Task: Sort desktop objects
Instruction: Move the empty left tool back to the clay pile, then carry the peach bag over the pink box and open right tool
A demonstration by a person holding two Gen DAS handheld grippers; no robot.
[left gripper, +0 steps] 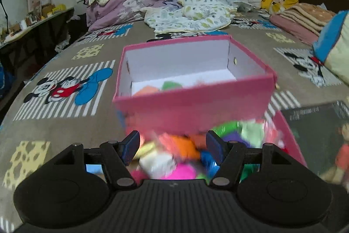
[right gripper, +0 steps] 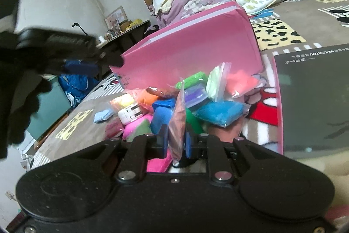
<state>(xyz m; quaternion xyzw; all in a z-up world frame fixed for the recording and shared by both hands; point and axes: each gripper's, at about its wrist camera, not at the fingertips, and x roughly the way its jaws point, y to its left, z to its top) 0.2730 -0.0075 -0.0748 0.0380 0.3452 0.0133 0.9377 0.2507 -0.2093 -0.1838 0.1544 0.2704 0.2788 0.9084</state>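
Right gripper pinches a pinkish clay bag, left gripper spread, apparently empty; lift straight to the pink box.

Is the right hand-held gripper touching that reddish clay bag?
Touching. The right wrist view shows the right hand-held gripper shut on the bag, both pads pressed against its plastic.
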